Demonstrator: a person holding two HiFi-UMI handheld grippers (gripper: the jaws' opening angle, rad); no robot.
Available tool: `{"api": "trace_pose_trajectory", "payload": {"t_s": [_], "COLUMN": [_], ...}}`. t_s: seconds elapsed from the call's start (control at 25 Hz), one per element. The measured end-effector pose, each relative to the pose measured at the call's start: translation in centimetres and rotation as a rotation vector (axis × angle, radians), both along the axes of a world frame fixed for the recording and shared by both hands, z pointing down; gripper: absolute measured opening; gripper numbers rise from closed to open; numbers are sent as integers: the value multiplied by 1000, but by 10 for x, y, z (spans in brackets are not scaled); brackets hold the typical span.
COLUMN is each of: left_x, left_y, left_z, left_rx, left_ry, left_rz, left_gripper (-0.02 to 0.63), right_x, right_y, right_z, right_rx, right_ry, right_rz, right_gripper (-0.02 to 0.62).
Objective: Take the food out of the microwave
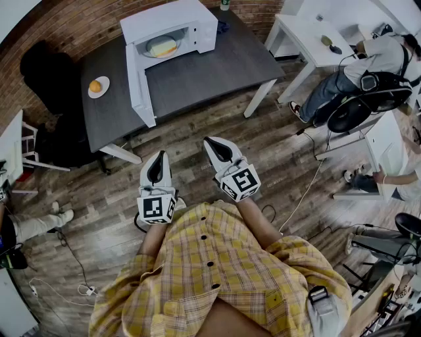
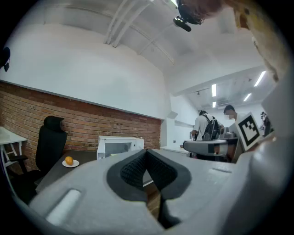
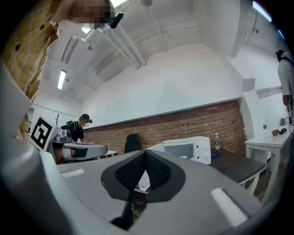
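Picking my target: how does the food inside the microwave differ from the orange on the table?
The food is pale, broad, flattish; the orange is small, round, vivid. The food sits inside the open microwave; the orange, on a plate on the table. Both sit untouched.

a: floor (image 1: 217,141), wall (image 1: 72,26)?
b: worn wood planks; rough red brick.
a: microwave (image 1: 177,26), table (image 1: 217,66)?
b: smooth white casing; dark matt top.
a: shirt (image 1: 217,276), left gripper (image 2: 147,151)?
b: checked woven cloth; matt grey shell, ribbed black pads (image 2: 135,169).

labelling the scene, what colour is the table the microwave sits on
The table is dark grey with white legs, clearest in the head view.
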State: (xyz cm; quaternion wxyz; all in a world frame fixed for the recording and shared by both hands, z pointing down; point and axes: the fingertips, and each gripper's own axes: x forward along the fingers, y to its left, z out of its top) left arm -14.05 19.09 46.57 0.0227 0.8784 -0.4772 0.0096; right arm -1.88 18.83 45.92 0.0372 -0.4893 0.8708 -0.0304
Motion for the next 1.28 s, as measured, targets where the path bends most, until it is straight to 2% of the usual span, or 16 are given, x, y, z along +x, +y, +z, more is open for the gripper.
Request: {"api": "trace_pose_trajectory", "payload": {"t_s": [0.24,0.52,0.92,1.12,1.28], "left_x": [10,33,62,68,66], "left_y": [2,6,36,29,5], "left_z": [1,3,18,21,28], "left_rx": [1,-11,-36,-32,-43], "left_ry": [-2,-8,-35,-53,-43], "left_rz": [-9,-56,-105,-109,-111], "left_gripper": [0,0,-2,-2,-2], "right_x": [10,28,59,61,56], "right_y": [2,7,28,18,-5], "right_z": [1,9,23,25,30], "right_rx": [1,-18,-32,-37,-48], "right_ry": [3,19,8,-15,-16], "right_rz": [-11,-79,-98,-102,-118], "right_gripper": [3,3,3,3,3]}}
